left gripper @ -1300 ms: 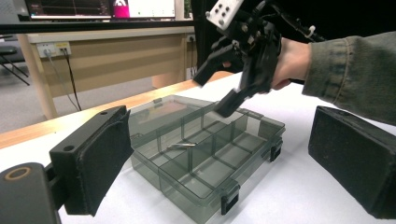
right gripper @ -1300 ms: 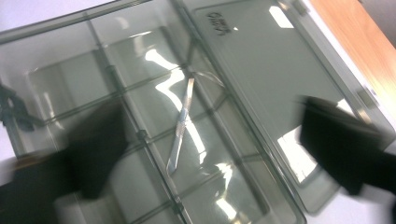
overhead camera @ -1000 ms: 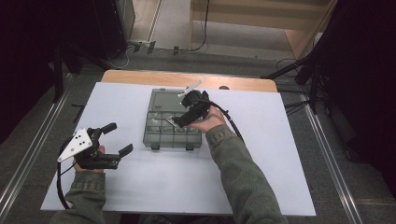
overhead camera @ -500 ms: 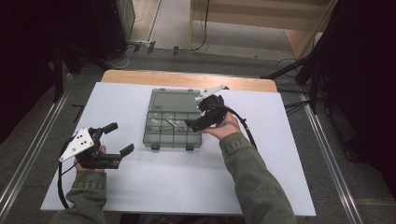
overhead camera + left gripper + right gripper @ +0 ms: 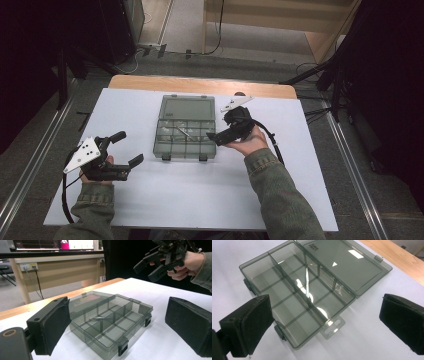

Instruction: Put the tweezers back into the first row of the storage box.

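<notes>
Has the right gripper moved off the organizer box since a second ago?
Yes. The right gripper was over the box's middle; it has pulled back toward the box's right edge, jaws open.

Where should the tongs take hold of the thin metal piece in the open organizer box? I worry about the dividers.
Probably at mid-length of the metal piece, coming straight down from above. It lies slanted across a divider of the box, so its raised middle leaves room for both jaws, and the walls block any sideways approach.

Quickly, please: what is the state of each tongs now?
Left tongs: open, holding nothing, resting on the table.
Right tongs: open, holding nothing, beside the organizer box.
</notes>
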Demonstrator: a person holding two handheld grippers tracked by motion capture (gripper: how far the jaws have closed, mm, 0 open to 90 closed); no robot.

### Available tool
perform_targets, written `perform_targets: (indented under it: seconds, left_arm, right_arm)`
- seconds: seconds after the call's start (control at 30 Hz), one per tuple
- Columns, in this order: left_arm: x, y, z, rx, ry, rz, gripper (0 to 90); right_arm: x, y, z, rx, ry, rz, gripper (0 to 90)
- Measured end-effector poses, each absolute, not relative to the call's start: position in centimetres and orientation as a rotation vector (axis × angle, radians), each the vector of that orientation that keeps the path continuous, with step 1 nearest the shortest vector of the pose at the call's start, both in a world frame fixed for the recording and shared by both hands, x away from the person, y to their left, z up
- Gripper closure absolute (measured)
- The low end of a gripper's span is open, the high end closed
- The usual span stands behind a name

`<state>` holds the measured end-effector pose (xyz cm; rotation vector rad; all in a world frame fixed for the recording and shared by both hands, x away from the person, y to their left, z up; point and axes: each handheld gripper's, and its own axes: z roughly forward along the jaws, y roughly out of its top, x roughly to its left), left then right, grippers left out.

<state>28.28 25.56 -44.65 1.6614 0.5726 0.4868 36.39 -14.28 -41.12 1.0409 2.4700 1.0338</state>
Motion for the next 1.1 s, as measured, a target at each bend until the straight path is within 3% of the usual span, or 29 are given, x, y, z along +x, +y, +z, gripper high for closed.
perform_targets:
  seconds: [1.1]
  left_arm:
    - [28.6, 25.1, -44.8, 1.642, 0.577, 0.486, 5.8]
  right_arm:
    - [29.6, -20.2, -42.7, 1.209, 2.335, 1.113, 0.0]
